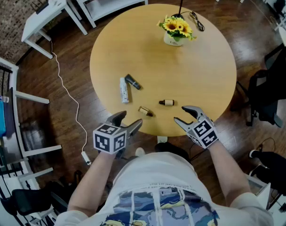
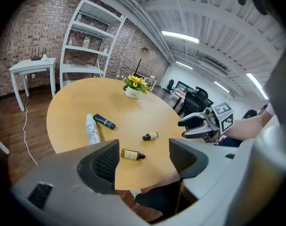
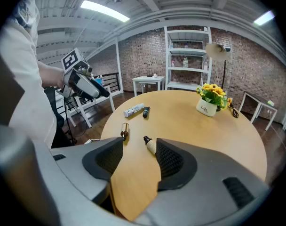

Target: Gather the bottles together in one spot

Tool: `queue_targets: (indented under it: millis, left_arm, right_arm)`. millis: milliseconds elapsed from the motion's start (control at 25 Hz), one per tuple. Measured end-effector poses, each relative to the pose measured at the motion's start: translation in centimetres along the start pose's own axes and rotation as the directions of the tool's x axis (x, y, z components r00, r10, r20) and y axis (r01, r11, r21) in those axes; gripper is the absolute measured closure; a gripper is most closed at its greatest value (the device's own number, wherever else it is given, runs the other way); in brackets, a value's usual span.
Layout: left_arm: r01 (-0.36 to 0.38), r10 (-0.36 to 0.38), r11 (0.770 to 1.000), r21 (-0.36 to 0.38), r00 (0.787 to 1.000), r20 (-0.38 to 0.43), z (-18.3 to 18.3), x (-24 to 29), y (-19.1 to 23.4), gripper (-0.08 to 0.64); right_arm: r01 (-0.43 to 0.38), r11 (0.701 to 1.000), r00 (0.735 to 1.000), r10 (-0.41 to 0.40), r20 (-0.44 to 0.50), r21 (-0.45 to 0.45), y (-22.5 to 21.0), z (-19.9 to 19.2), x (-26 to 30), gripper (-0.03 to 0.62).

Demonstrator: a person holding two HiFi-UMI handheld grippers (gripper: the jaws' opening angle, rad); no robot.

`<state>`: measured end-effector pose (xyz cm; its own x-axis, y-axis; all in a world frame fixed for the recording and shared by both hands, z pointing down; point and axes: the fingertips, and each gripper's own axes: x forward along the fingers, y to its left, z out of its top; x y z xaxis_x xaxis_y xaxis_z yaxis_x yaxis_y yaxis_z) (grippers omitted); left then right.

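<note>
At far left of the head view, a small white side table (image 1: 44,12) stands on the dark wood floor, and a thin white cable (image 1: 67,91) runs down past it. Your left gripper (image 1: 130,118) hovers over the near edge of the round light wooden table (image 1: 204,74), tilted downward. Its jaws are spread wide with nothing pinched; its own view only shows bare tabletop and a bottle lying beyond the gap, untouched. The bottles are scattered on the near-left part of the table, none together. A white cylindrical plastic bottle (image 1: 124,90) lies flat, and a dark tube-shaped bottle (image 1: 132,82) lies just beside its far end, angled away. A small amber glass bottle with a dark cap (image 1: 145,111) lies on its side nearest your left gripper. A small pale-labelled bottle with a dark cap (image 1: 166,102) lies on its side a bit right of it, apart from it. Your right gripper (image 1: 180,115) hovers near that last bottle, also tilted down, jaws wide apart and holding nothing. A white pot of yellow sunflowers (image 1: 177,30) sits on the far side of the table. A black office chair (image 1: 265,95) stands at far right on the floor.
</note>
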<state>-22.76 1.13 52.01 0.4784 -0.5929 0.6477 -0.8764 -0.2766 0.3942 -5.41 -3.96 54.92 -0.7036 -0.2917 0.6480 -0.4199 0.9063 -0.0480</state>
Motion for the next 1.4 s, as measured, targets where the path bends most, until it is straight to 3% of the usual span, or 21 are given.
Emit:
queue_targets:
  millis: [280,680,960,1040,1080,1200,1400]
  left_arm:
    - [-0.018,0.018,1.000,-0.008,0.998,-0.065,1.4,5.3,0.9,0.250]
    - [-0.023,0.020,1.000,-0.015,0.991,-0.134,2.0,9.3,1.0,0.250]
    - [-0.035,0.031,0.999,-0.026,0.986,-0.163,1.5,9.9,0.8,0.250]
    - [-0.035,0.029,0.999,-0.032,0.985,-0.170,1.4,10.3,0.5,0.250]
    - [-0.036,0.029,0.999,-0.032,0.985,-0.173,1.4,10.6,0.4,0.250]
    - [-0.039,0.034,0.999,-0.029,0.984,-0.178,1.4,11.0,0.2,0.250]
    - [0.013,-0.020,0.999,-0.047,0.988,-0.152,2.9,12.5,-1.5,0.250]
  right_arm:
    - [-0.054,0.991,0.993,0.040,-0.111,-0.125,-3.2,-1.5,3.7,0.345]
    - [-0.149,0.968,0.973,0.107,-0.203,-0.204,-4.1,-3.4,8.0,0.350]
    - [-0.247,0.934,0.938,0.164,-0.305,-0.258,-4.6,-5.5,11.9,0.356]
    - [-0.273,0.931,0.926,0.186,-0.328,-0.244,-4.7,-6.2,12.5,0.398]
    - [-0.280,0.931,0.923,0.194,-0.331,-0.235,-4.9,-6.4,12.5,0.438]
    - [-0.285,0.935,0.925,0.211,-0.316,-0.210,-4.9,-6.6,12.3,0.448]
    - [-0.207,0.969,0.967,0.182,-0.177,-0.133,-5.6,-4.8,9.7,0.446]
